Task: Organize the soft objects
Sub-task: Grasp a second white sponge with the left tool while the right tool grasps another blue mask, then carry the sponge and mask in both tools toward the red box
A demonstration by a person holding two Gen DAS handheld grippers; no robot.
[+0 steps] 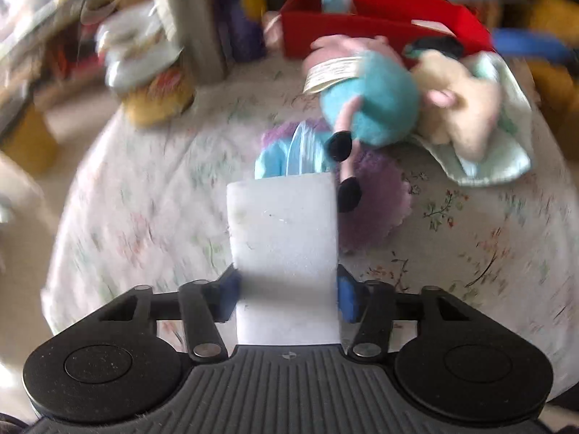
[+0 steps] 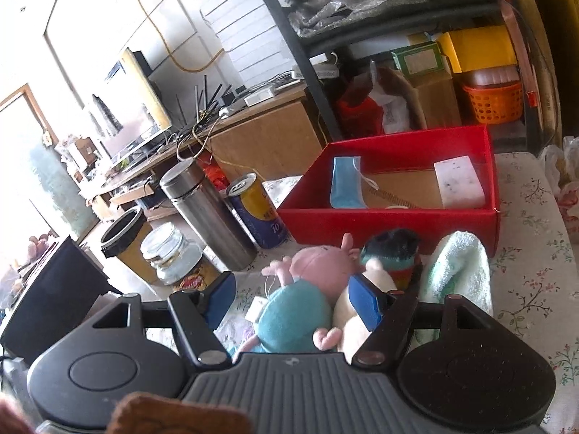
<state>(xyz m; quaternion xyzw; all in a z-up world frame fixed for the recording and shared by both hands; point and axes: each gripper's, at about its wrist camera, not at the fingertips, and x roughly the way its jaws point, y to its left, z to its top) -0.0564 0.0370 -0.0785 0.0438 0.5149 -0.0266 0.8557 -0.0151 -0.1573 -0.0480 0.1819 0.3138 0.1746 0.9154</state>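
**Q:** Tongs status?

**A:** My left gripper (image 1: 287, 289) has its blue pads (image 1: 345, 298) set against both sides of a white sponge block (image 1: 284, 249); I log it as pinching the block. The left view is motion-blurred. My right gripper (image 2: 295, 305) stands half spread around the pink-and-teal plush pig (image 2: 302, 303). One pad sits against the cream plush (image 2: 362, 300) beside it; the other looks clear of the pig. I cannot tell if it presses.

**Q:** Surface and room?

**A:** A floral tablecloth (image 2: 528, 282). The soft things lie in a heap near the red box (image 2: 391, 222): pig, cream plush, a pale green towel (image 2: 459, 275), a purple fuzzy piece (image 1: 376, 195) and a blue one (image 1: 275, 161) under the pig's feet. Inside the box: a blue face mask (image 2: 343, 184) and a second white sponge (image 2: 457, 182). A steel flask (image 2: 206, 213), a drink can (image 2: 258, 213) and a glass jar (image 2: 172, 256) stand left of the box. Shelving with cartons is behind.

**Q:** Edges, free room?

**A:** The table edge runs just past the flask and jar. Bare cloth lies right of the towel and left of the held sponge.
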